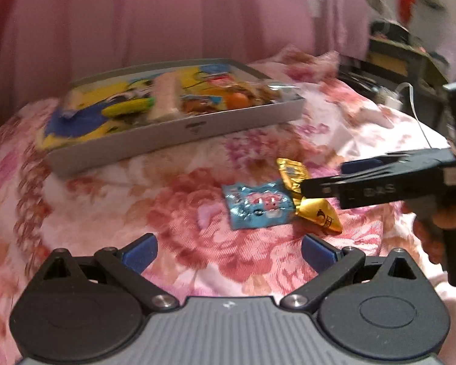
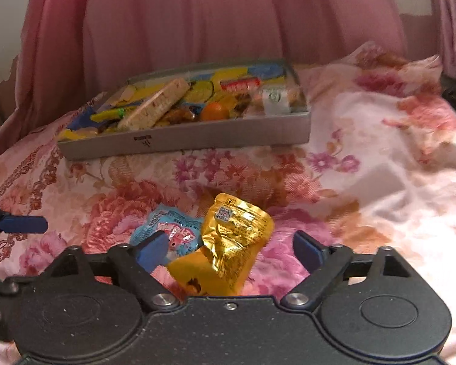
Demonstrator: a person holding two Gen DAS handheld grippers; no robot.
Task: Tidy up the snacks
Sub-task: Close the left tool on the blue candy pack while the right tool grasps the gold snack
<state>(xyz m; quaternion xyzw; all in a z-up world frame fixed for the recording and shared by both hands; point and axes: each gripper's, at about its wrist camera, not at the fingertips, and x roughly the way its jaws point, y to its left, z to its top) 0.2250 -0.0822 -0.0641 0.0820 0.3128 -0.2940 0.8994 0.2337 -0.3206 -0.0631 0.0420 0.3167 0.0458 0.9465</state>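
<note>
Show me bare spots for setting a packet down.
Free: floral bedspread right of the grey shallow box, and the strip between it and the gold foil packet. Crowded: inside the box, and beside the blue packet.

Left wrist view smeared all over. Print on the blue packet [image 1: 258,205] unreadable. Gold packet [image 1: 307,194] partly covered by the right claw [image 1: 319,179], near end tucked under the right claw's body in its own view. Grey box [image 1: 179,127] contents too blurry to name, far wall mostly hidden behind snacks. Bed cover [image 1: 182,206] cut off by both frames' edges.
</note>
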